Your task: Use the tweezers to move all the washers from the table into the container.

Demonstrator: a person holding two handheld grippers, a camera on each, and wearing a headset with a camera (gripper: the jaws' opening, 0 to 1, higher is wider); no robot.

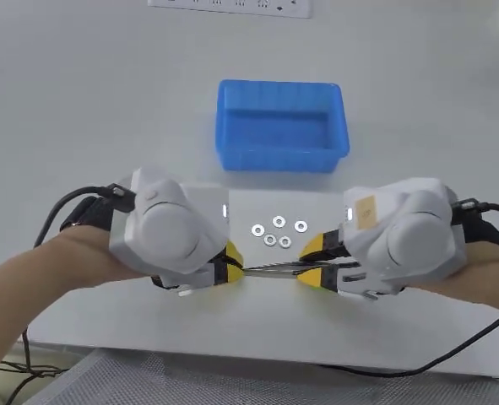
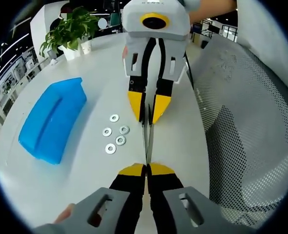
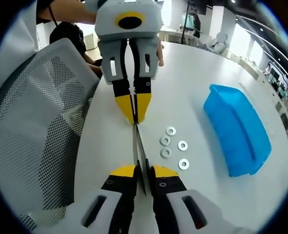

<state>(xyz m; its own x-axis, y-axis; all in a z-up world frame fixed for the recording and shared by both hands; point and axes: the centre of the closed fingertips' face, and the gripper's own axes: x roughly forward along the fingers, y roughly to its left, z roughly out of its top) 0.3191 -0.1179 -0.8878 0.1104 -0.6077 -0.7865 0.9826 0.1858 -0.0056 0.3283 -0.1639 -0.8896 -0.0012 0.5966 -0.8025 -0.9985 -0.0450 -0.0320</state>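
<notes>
The left hand-held gripper (image 1: 232, 266) and the right hand-held gripper (image 1: 310, 266) faced each other tip to tip low over the white counter (image 1: 105, 110), near its front edge. A pair of slim silver metal tweezers (image 1: 274, 268) spanned the short gap between them, lying roughly level.

In the left gripper view, the left hand-held gripper (image 2: 146, 169) had its yellow-tipped jaws pressed together on the narrow end of the tweezers (image 2: 147, 136). The right hand-held gripper (image 2: 148, 105) came in from the top of that view. In the right gripper view, the right hand-held gripper (image 3: 143, 171) was clamped on the other end of the tweezers (image 3: 139, 146), its jaws held slightly apart by the 2 arms between them. The left hand-held gripper (image 3: 134, 109) met the far end.

5 small flat silver metal washers (image 1: 279, 232) lay loose in a cluster on the counter, just beyond the tweezers and apart from them. They also showed beside the tweezers in the left gripper view (image 2: 115, 134) and in the right gripper view (image 3: 173, 146).

The rectangular blue plastic container (image 1: 281, 126) stood farther back on the counter, well apart from the washers, and its inside looked bare. A grey mesh chair back (image 2: 246, 146) sat off the counter's near edge, and a green potted plant (image 2: 70, 29) stood at the far end.
</notes>
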